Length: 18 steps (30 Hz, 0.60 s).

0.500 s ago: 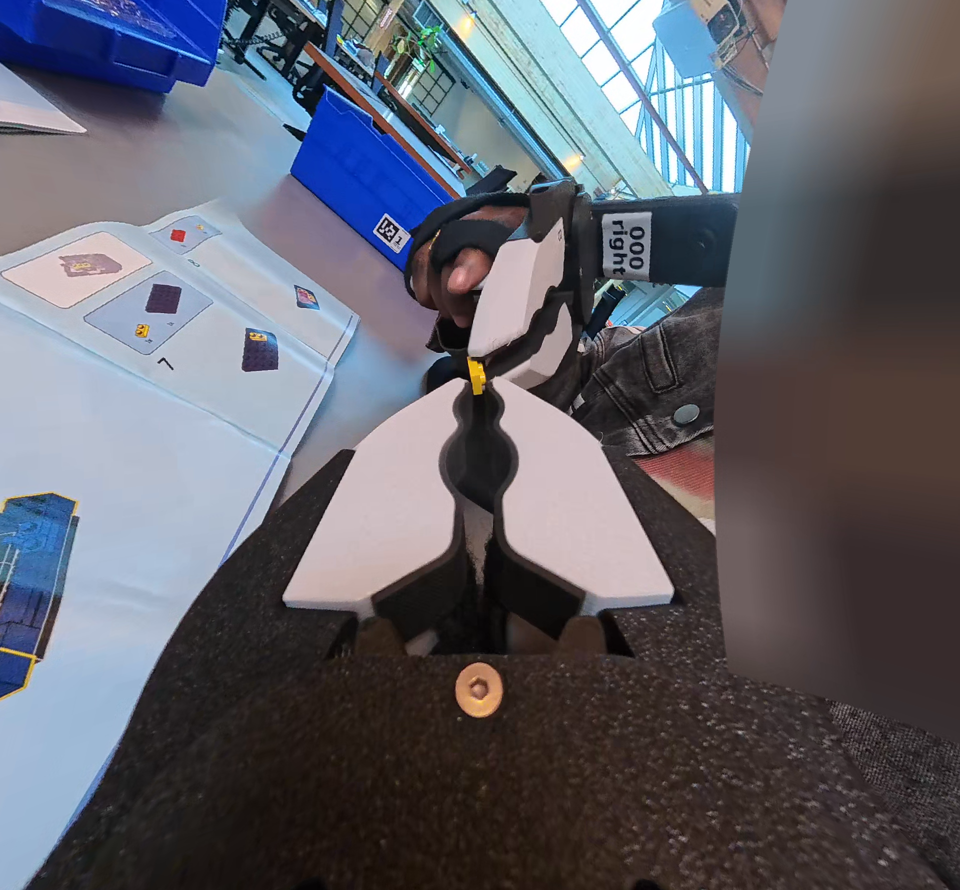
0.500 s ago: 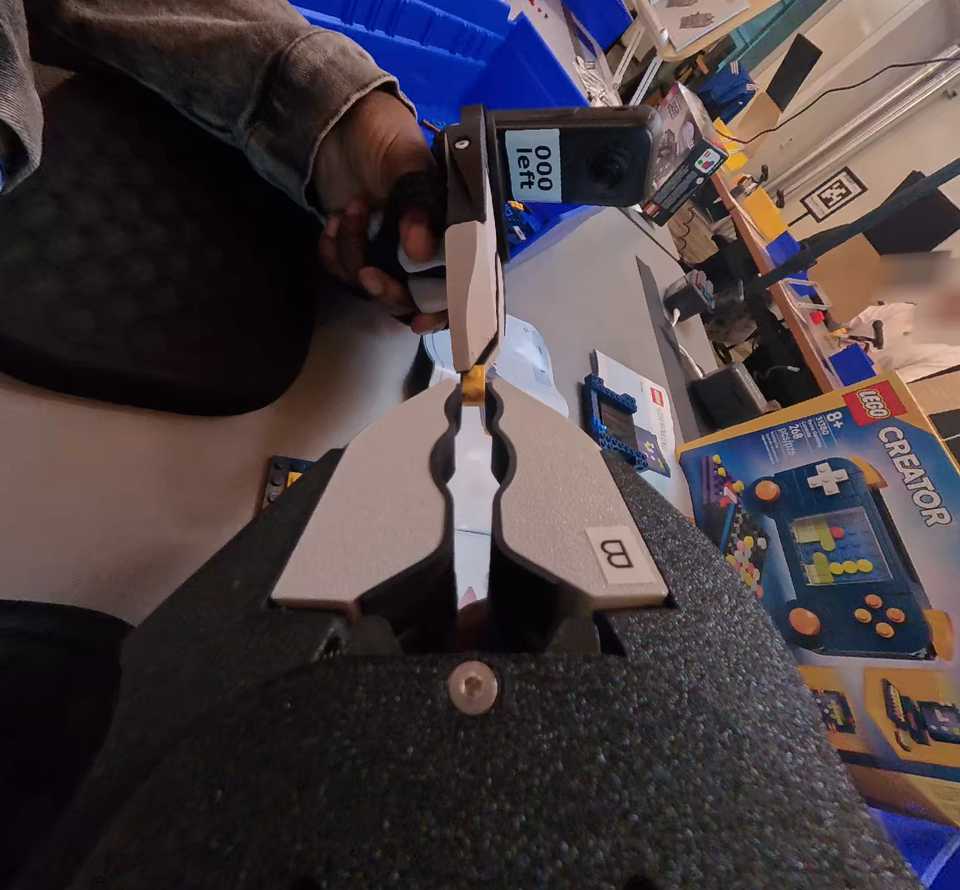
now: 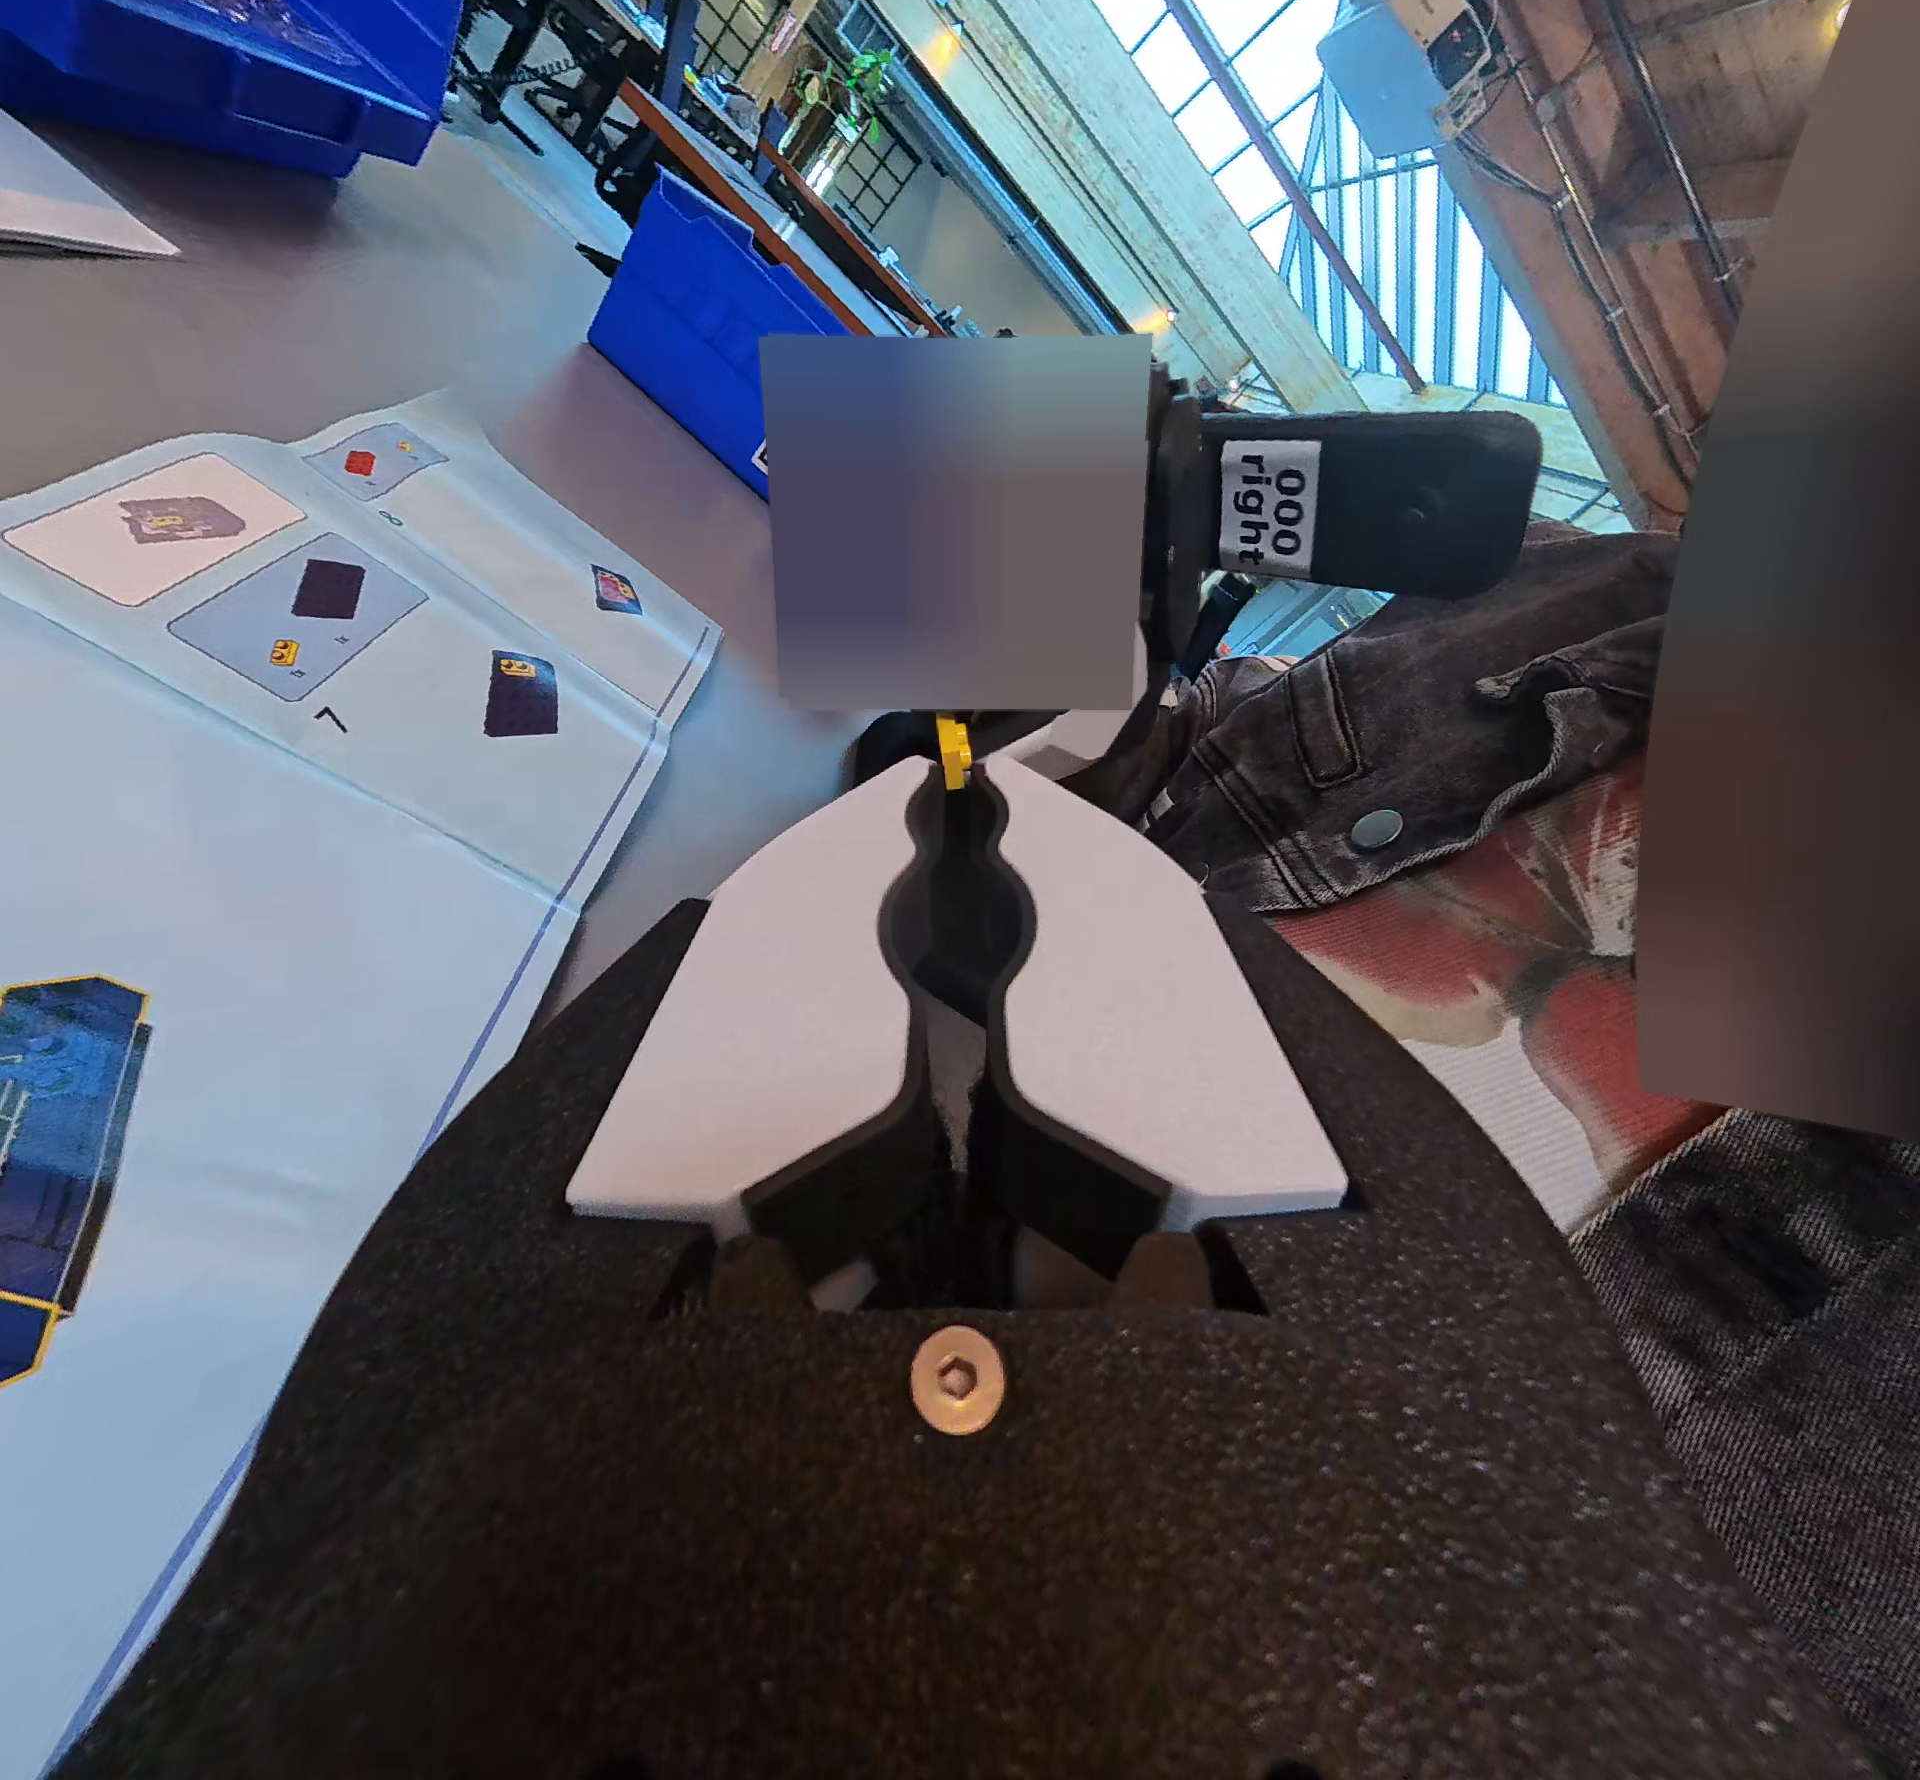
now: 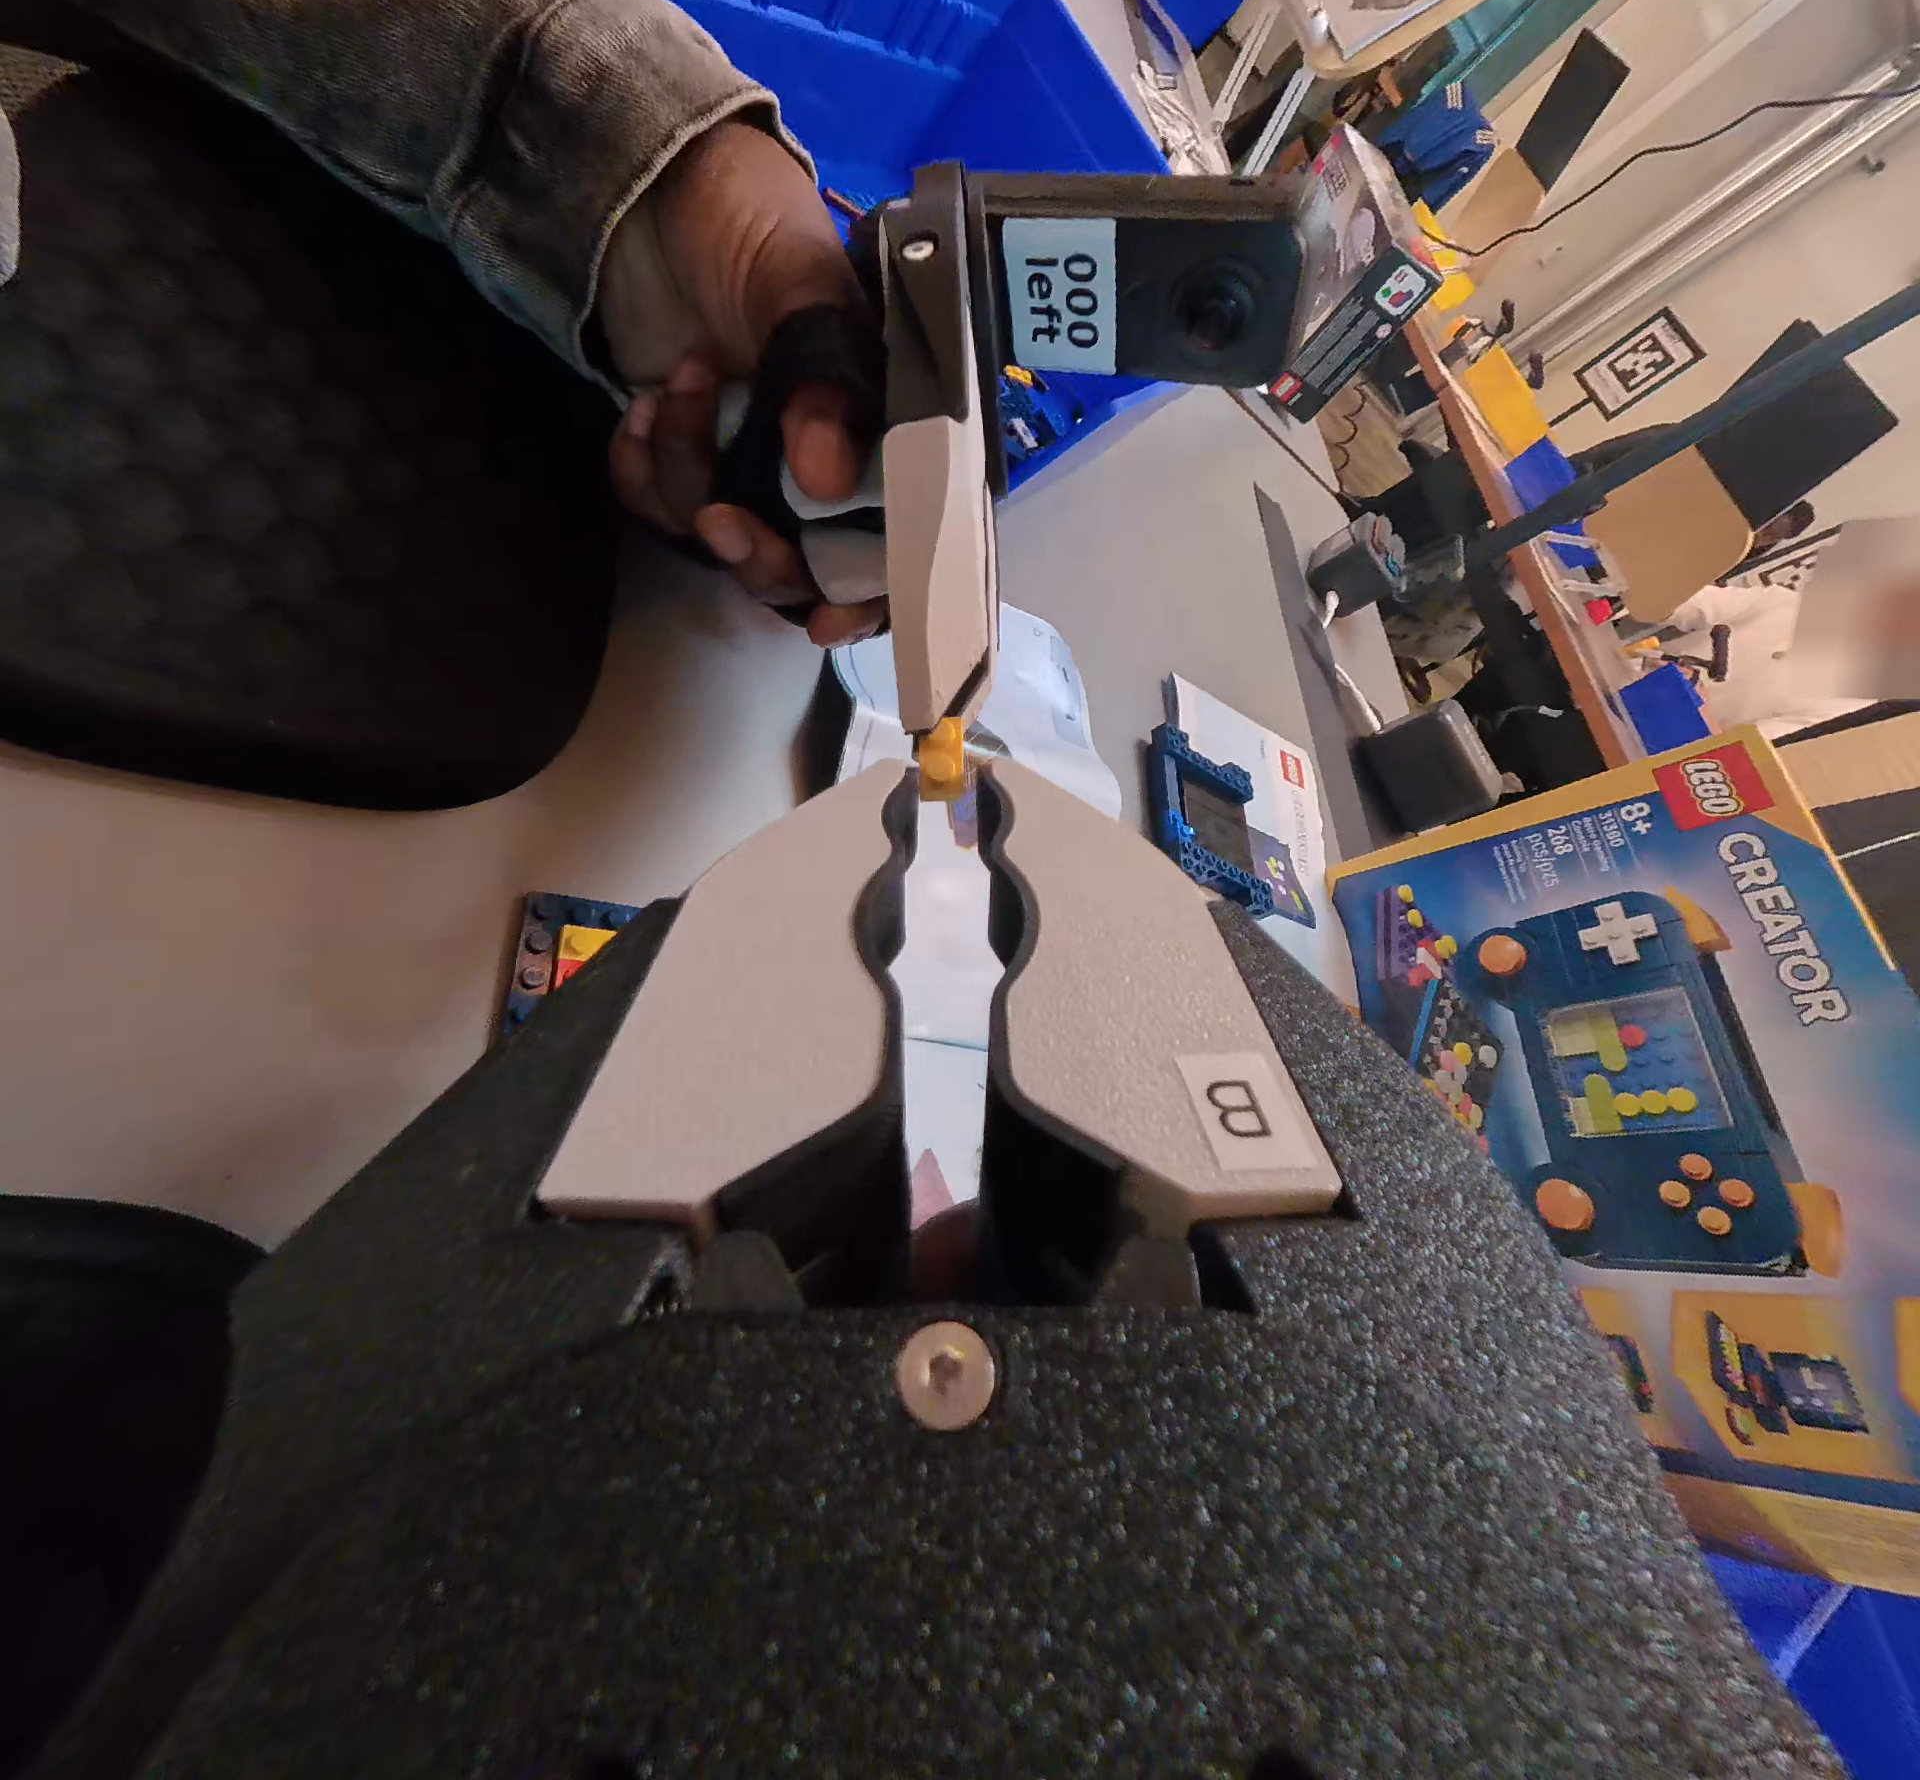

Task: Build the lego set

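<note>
Yellow brick (image 3: 952, 745) clamped at left gripper (image 3: 954, 774) fingers' tips, above tabletop (image 3: 260, 317) beside instruction sheet (image 3: 312, 795). Right view: same brick (image 4: 940, 762) between right gripper (image 4: 945, 785) fingers, slightly apart, pressing unclear.

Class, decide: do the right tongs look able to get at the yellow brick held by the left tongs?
Probably yes: the yellow brick juts from the left tongs straight into the right tongs' open mouth, nothing between.
</note>
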Each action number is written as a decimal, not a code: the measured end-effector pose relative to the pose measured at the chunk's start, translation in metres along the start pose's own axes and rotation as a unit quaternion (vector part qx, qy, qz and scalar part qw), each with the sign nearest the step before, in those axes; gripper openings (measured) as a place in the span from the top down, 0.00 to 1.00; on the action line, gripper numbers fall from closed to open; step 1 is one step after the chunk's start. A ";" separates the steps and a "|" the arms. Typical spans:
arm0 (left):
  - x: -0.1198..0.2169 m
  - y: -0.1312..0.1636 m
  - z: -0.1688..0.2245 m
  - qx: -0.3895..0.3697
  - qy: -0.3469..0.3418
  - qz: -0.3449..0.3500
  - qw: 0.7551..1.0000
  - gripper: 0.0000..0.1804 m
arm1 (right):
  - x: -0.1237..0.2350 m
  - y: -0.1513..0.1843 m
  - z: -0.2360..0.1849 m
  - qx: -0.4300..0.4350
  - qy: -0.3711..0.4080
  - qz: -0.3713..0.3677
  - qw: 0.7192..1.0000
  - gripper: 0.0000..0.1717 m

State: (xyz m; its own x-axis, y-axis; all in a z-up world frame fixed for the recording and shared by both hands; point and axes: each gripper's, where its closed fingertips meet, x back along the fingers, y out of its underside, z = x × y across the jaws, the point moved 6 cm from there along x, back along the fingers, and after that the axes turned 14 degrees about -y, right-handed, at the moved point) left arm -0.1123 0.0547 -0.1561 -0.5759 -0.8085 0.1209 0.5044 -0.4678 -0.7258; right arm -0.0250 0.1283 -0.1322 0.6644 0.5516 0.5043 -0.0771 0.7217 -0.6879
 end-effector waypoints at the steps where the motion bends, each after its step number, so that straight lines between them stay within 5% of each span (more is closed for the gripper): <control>1: 0.000 0.000 0.000 0.001 0.000 0.000 1.000 0.98 | 0.000 0.000 0.000 0.003 0.000 -0.002 1.000 0.94; 11: -0.001 -0.001 0.003 -0.032 0.000 -0.001 0.999 0.95 | 0.003 0.004 -0.001 -0.023 -0.018 0.013 0.999 0.95; 14: -0.002 0.005 0.003 -0.165 -0.072 -0.042 0.983 0.80 | 0.010 0.021 -0.004 -0.121 -0.097 0.027 0.988 0.96; 18: -0.018 0.034 0.004 -0.342 -0.153 -0.145 0.916 0.70 | 0.007 0.052 -0.019 -0.251 -0.210 0.019 0.945 0.95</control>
State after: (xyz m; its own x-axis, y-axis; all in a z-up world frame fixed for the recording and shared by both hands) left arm -0.0821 0.0519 -0.1806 -0.3619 -0.7967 0.4839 -0.2217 -0.4307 -0.8749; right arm -0.0100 0.1614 -0.1748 0.3055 0.7664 0.5651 0.3378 0.4676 -0.8169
